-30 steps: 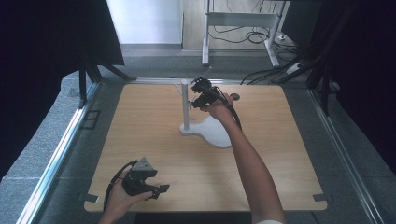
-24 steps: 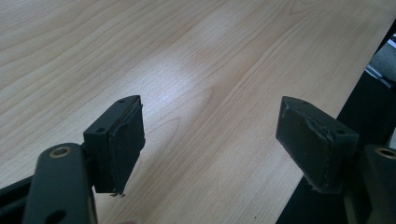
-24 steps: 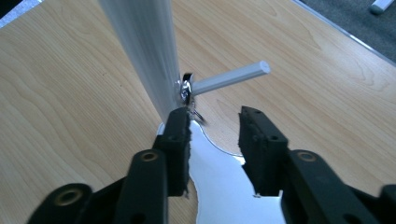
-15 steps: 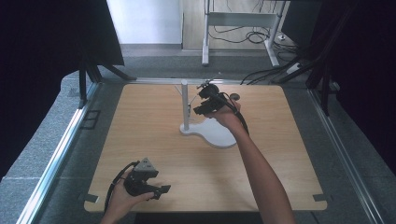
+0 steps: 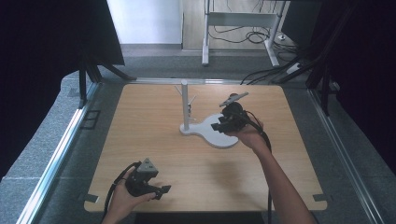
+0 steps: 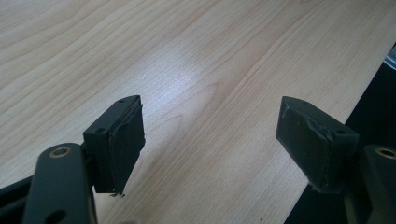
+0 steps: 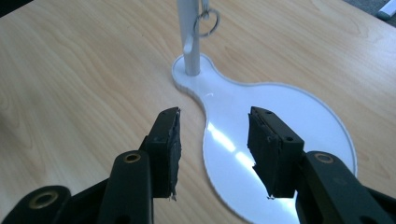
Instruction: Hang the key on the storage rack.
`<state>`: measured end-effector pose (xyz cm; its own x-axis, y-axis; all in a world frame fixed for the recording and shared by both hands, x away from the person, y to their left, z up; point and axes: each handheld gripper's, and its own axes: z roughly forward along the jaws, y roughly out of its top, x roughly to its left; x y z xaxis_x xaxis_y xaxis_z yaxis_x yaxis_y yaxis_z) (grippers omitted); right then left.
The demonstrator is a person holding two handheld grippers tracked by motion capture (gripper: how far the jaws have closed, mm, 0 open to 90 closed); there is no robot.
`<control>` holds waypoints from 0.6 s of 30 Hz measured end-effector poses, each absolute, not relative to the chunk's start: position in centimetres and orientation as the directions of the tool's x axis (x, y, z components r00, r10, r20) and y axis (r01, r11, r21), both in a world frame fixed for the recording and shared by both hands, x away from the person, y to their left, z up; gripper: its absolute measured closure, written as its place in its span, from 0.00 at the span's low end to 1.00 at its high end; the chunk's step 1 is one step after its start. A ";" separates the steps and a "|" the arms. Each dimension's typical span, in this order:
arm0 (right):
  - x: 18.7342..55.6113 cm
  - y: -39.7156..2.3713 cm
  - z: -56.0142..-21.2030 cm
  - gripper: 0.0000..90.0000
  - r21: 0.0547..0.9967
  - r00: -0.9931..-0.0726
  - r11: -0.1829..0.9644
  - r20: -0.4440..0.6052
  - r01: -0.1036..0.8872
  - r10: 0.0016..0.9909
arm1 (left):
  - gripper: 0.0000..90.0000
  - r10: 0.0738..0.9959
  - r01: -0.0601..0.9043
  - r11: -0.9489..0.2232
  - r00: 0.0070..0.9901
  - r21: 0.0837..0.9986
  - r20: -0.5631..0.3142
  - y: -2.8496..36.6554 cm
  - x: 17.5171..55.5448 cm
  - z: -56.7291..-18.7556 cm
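Observation:
A white stand rises from the middle of the wooden table. It has a thin upright post on a flat pear-shaped base. In the right gripper view a small metal ring hangs from a peg on the post. My right gripper hovers over the wide end of the base, open, with nothing between its jaws. My left gripper rests near the table's front edge, open wide and empty, over bare wood.
Metal rails run along both sides of the table. Dark curtains hang at left and right. A metal frame and cables lie on the floor behind the table. The table's front edge is close beside the left gripper.
My right gripper has drawn back from the top of the post, moving right, down and toward the person to over the base. The left gripper has stayed put.

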<state>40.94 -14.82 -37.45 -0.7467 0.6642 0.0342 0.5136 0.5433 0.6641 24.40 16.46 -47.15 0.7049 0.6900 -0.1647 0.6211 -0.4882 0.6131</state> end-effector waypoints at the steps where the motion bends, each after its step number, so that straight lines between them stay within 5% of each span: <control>1: 40.5 -15.1 -37.6 0.60 0.666 -0.747 0.540 0.040 0.515 0.663 | 0.27 0.689 0.622 -0.489 0.705 0.611 -0.167 16.4 24.4 -47.2; 18: 33.9 -18.9 -44.1 0.59 0.704 -0.752 0.501 0.071 0.503 0.656 | 0.27 0.704 0.624 -0.474 0.692 0.621 -0.159 16.8 24.4 -47.0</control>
